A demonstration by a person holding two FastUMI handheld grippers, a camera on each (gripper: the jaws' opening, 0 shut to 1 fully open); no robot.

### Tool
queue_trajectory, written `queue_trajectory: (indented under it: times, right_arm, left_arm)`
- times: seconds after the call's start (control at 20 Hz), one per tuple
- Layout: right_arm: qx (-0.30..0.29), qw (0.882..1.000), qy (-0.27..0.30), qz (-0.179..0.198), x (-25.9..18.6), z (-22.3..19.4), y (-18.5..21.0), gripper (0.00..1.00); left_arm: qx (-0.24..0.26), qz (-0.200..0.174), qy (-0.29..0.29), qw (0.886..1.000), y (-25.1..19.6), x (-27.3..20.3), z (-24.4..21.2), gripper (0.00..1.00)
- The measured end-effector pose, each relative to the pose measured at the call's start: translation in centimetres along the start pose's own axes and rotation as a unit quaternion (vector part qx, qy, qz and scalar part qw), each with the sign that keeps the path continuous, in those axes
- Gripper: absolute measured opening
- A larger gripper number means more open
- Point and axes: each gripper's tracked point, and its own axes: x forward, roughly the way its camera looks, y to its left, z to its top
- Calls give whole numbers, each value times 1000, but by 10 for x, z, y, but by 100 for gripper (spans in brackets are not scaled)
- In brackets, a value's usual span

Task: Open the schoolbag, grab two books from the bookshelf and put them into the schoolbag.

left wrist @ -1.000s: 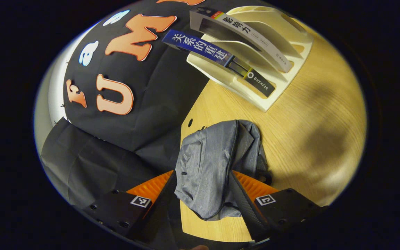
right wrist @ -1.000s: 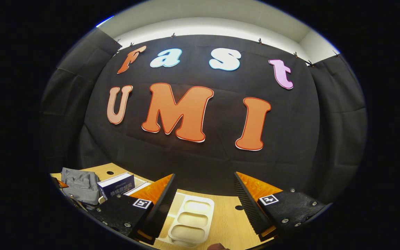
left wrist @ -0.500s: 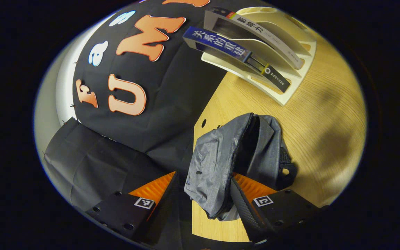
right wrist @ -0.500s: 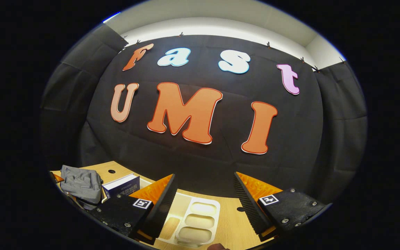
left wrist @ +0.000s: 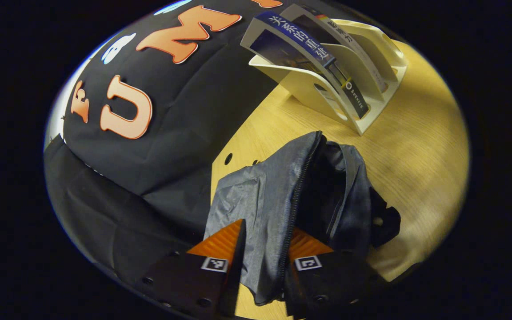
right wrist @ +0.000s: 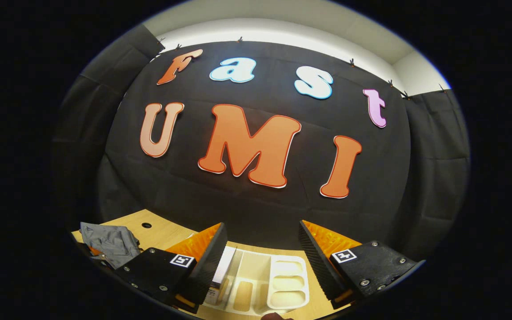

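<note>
Wooden table (left wrist: pixel 420 146), left tool (left wrist: pixel 262 249) pinching open schoolbag (left wrist: pixel 274 195) flap

On the desk (left wrist: pixel 416 151) the schoolbag (left wrist: pixel 274 195) lies near the back edge, its mouth gaping toward the bookshelf (left wrist: pixel 358 106) beyond it. Two books (left wrist: pixel 309 40) lean in the bookshelf's slots, side by side. The left gripper (left wrist: pixel 262 249) has the schoolbag's near flap between its jaws.
</note>
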Motion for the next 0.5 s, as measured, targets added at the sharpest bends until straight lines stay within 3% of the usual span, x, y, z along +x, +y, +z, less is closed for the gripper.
queue_trajectory:
  times: [0.1,0.15,0.5]
  right_arm:
    - [-3,1000,16,2,3,-1,18,96]
    - [-1,1000,28,6,5,-2,26,96]
    - [17,990,140,13,21,-29,65,97]
  left_arm:
    - [-13,-37,-10,999,3,-2,1,19]
    - [-19,-58,-14,998,3,-1,1,14]
    - [-49,-201,-41,977,27,-13,12,10]
